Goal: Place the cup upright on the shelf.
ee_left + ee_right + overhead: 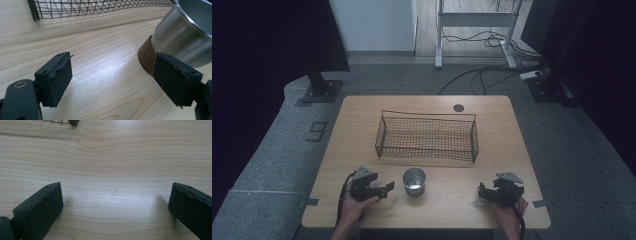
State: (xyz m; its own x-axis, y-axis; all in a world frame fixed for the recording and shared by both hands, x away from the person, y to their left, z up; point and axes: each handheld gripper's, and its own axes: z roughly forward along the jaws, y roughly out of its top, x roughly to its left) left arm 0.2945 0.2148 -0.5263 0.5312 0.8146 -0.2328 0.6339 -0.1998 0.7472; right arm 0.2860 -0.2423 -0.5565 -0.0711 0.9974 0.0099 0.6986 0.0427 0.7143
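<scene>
Light wood bench (362, 120), grain running across, rectangular, small dark round grommet (458, 108) near the far edge. Grey carpet floor (272, 150) around it, cables (482, 75) on the floor beyond the bench.

Black wire mesh basket (427, 135) sits mid-bench, long side across, nothing visible inside. In the left gripper view its lower edge (100, 7) runs along the top; in the right gripper view only a corner (72, 122) pokes in at top.

Steel cup (414, 181), open top up, upright, stands on the near half of the bench just in front of the basket, between the two claws and closer to the left one. Left gripper view: cup (182, 37) at upper right, shiny wall, brown band around its base.

Left claw (388, 188) held in the person's left hand (352, 207), near-left on the bench, pointing right toward the cup. Jaws apart, nothing between them but bare wood (105, 75); the right-hand jaw pad overlaps the cup's base band in view, contact can't be confirmed.

Right claw (482, 191) in the right hand (508, 212), near-right, well apart from the cup, pointing left. Jaws wide apart over bare bench (115, 192), gripping nothing.
</scene>
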